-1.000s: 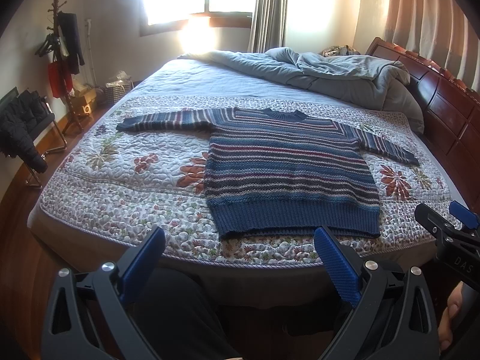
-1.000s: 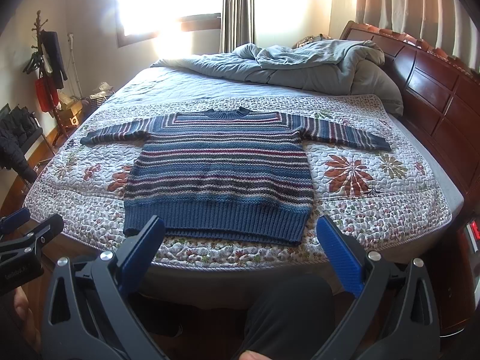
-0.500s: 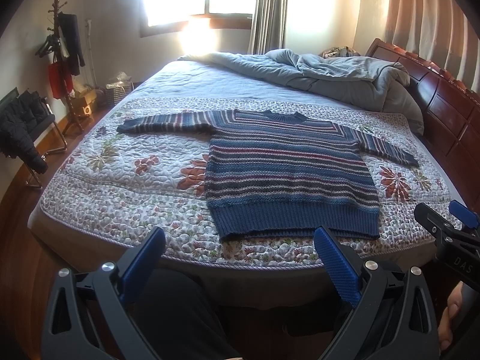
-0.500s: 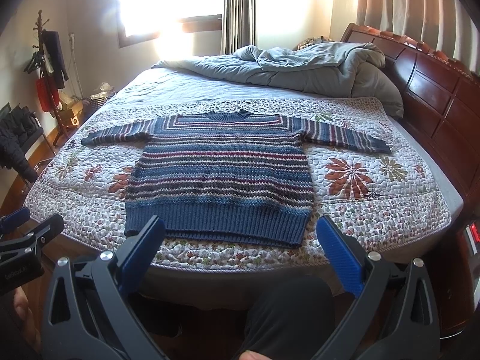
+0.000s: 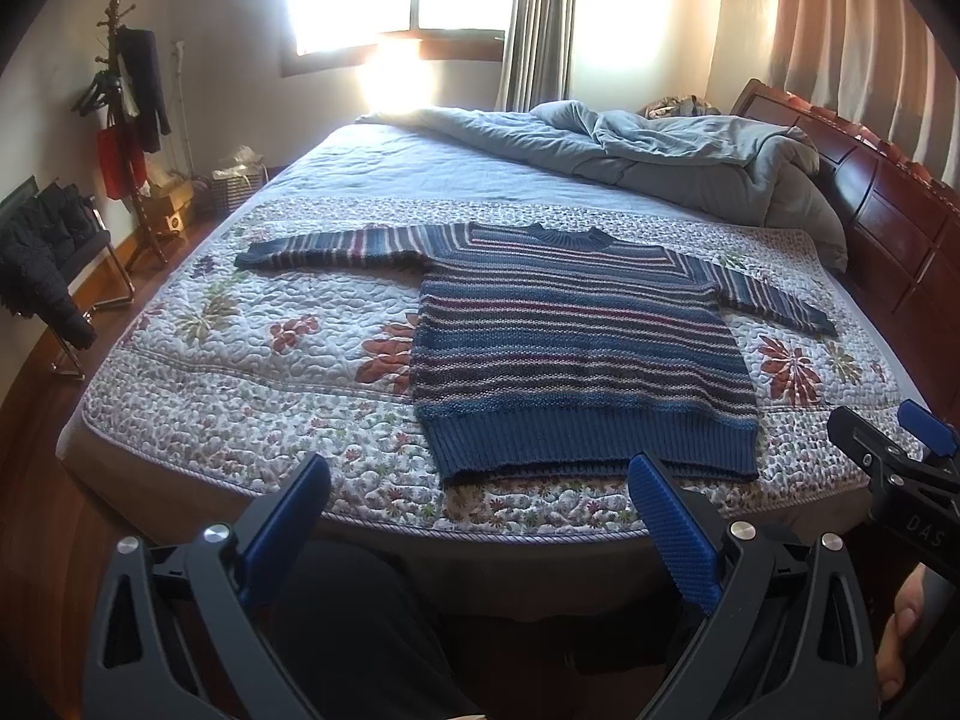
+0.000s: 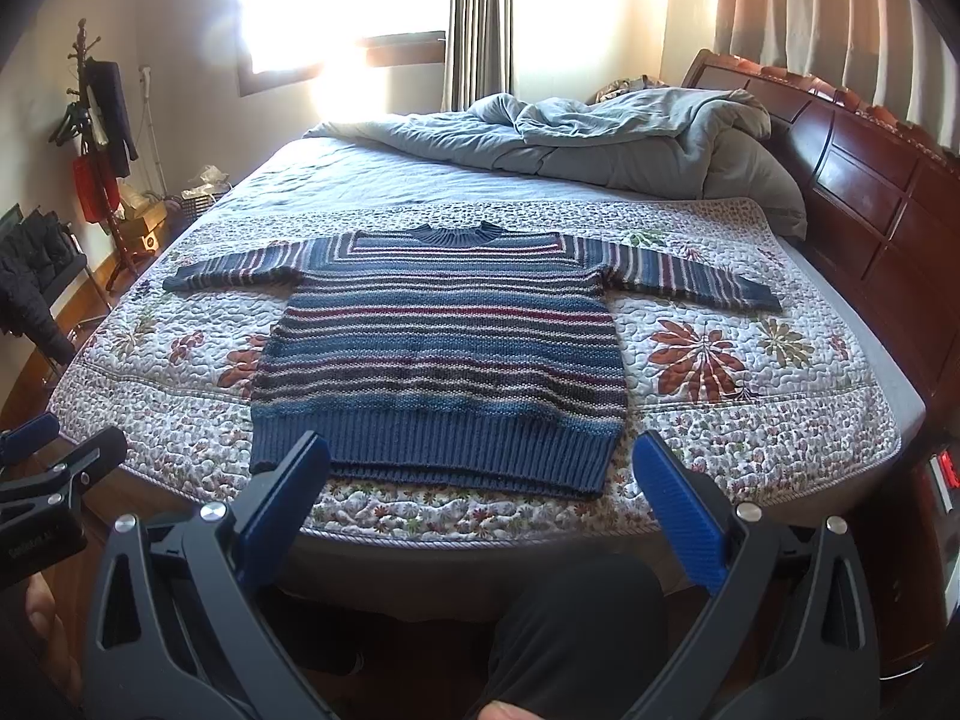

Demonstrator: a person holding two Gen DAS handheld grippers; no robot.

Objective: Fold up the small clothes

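A blue striped knit sweater (image 5: 576, 348) lies flat on the floral quilt (image 5: 270, 348), sleeves spread out to both sides, hem toward me. It also shows in the right wrist view (image 6: 444, 354). My left gripper (image 5: 480, 522) is open and empty, held off the near edge of the bed, short of the hem. My right gripper (image 6: 480, 510) is open and empty, also before the bed edge, roughly centred on the hem. Each gripper shows at the edge of the other's view.
A rumpled grey duvet (image 5: 660, 150) lies at the head of the bed, by a dark wooden headboard (image 6: 870, 180). A coat stand (image 5: 129, 114) and a chair with dark clothes (image 5: 42, 258) stand at the left. My legs show below the grippers.
Both grippers have edged slightly toward the bed; the sweater sits a little lower in both views. Nothing was taken hold of.
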